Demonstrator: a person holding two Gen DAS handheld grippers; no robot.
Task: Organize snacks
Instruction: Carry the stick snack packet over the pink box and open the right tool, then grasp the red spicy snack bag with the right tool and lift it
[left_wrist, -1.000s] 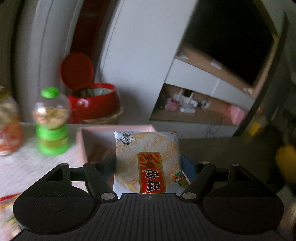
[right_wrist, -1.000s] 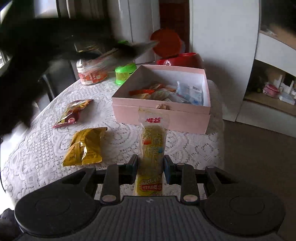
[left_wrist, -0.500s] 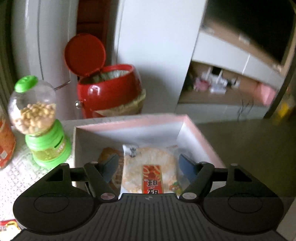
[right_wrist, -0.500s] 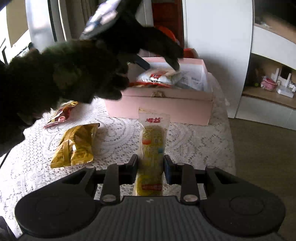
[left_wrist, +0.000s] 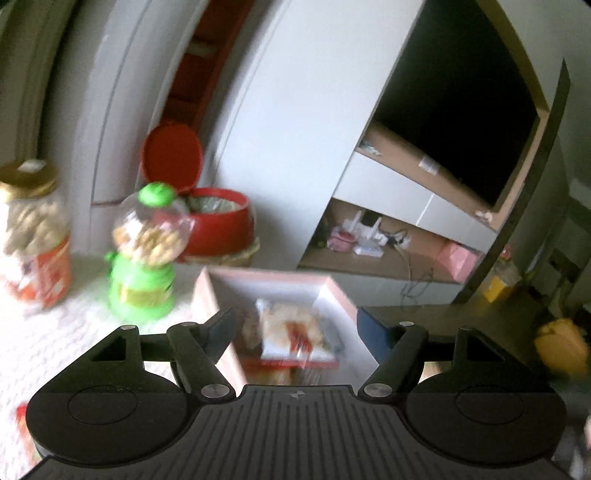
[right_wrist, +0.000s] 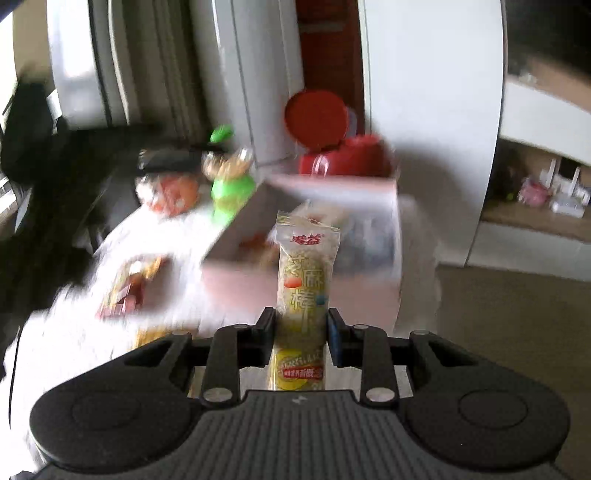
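The pink snack box (left_wrist: 334, 286) stands open on the lace-covered table. A round rice cracker packet (left_wrist: 291, 326) lies inside it on other snacks. My left gripper (left_wrist: 295, 326) is open and empty above the box, its jaws wide apart. My right gripper (right_wrist: 301, 328) is shut on a long yellow sesame stick packet (right_wrist: 304, 284) and holds it upright in front of the pink box (right_wrist: 295, 291). The right wrist view is blurred by motion.
A green candy dispenser (left_wrist: 146, 254) and a gold-lidded jar (left_wrist: 33, 236) stand left of the box. A red bin (left_wrist: 218, 225) with its lid up sits behind the table. A red snack packet (right_wrist: 129, 284) lies on the table (right_wrist: 66, 332) left of the box.
My left gripper let go of the rice cracker packet into the box and pulled back and up. My right gripper lifted the sesame stick packet toward the box.
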